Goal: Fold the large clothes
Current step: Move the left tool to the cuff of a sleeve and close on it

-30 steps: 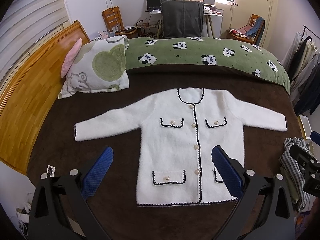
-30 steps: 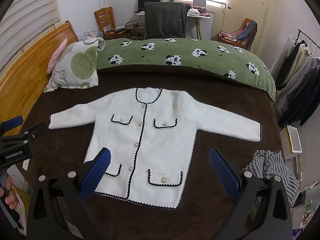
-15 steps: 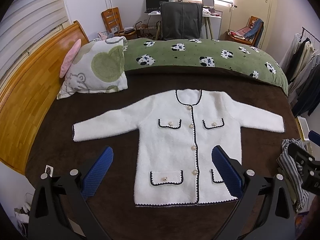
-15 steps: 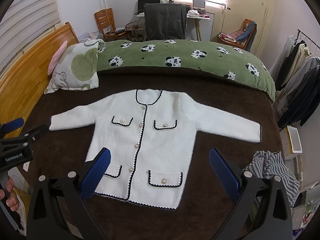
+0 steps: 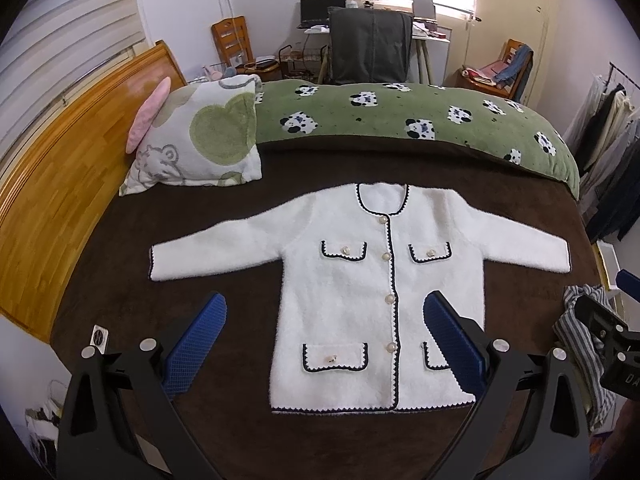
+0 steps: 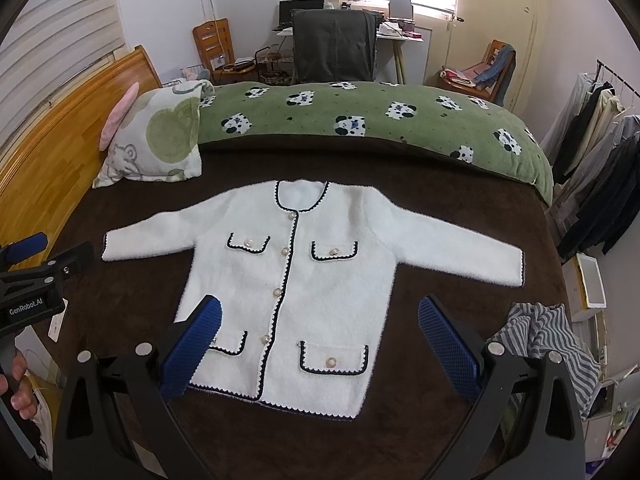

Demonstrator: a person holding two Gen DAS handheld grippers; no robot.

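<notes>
— Where are your tools right now?

— My left gripper hangs above the near edge of the bed with its blue pads spread wide and nothing between them. My right gripper is the same: wide apart, empty, held off the cloth. Neither one touches anything.

— And the garment?

— The white cardigan lies just ahead of both tools, face up and buttoned, flat on the brown bedspread. Its hem is the part nearest me, the collar farthest. One sleeve reaches out ahead and to the left of my left gripper; the other sleeve runs out ahead and to the right of my right one. A striped garment sits bunched just to the right of my right gripper, apart from the cardigan. Farther off, beyond the collar, are a pillow and a green blanket.

— So which step is this?

— As I judge it, the very start: the cardigan is spread out and no fold is made yet.

— What does the next move call for?

— Probably lowering each tool to a sleeve cuff or shoulder, closing on the fluffy knit, and bringing the sleeves across the chest. The pile is thick, so I'd want a deep pinch that takes both layers.
</notes>
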